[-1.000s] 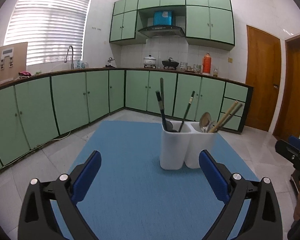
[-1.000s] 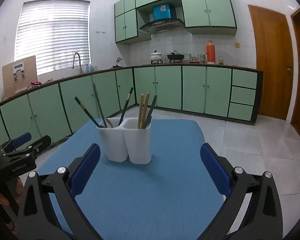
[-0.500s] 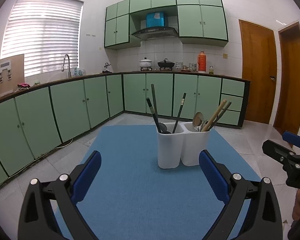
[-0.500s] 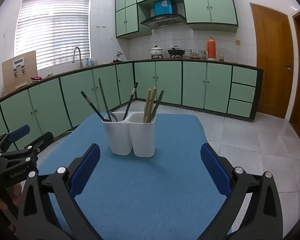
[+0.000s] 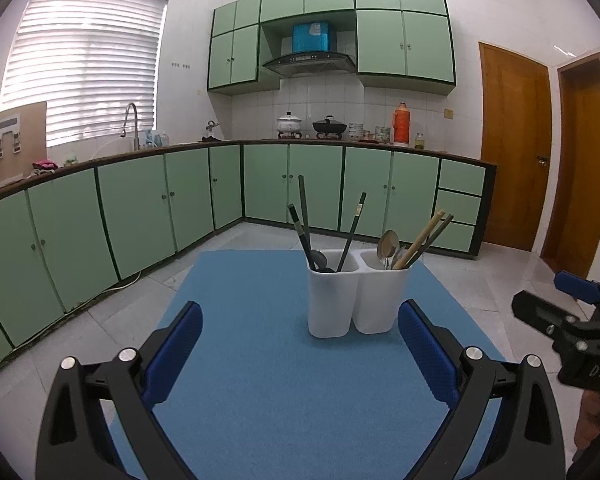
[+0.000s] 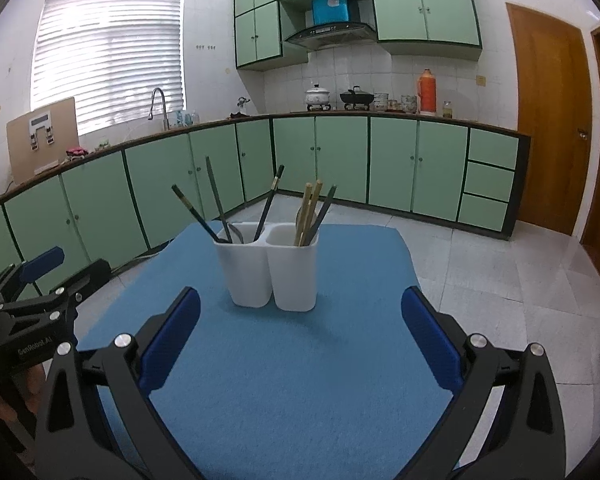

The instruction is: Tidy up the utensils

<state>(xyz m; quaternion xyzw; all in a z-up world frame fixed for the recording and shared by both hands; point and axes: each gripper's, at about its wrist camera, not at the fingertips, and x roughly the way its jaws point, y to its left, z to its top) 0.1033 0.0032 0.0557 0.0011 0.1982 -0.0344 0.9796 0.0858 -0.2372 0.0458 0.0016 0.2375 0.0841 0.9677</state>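
Both grippers wide apart, holder (image 5: 354,300) mid-mat (image 5: 280,400), w/ bare margins.

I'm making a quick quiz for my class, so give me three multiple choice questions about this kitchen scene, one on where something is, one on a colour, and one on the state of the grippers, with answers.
1. Where does the white utensil holder stand?
A. on the blue mat
B. on the counter
C. in the sink

2. What colour are the lower cabinet doors?
A. brown
B. light green
C. white

3. How are the left gripper and the right gripper set?
A. both shut on chopsticks
B. one open, one shut
C. both open and empty

Answers:
1. A, the holder rests on the mat in both views.
2. B, the doors under the counter are light green with dark trim.
3. C, each pair of blue pads stands wide apart with nothing between them.
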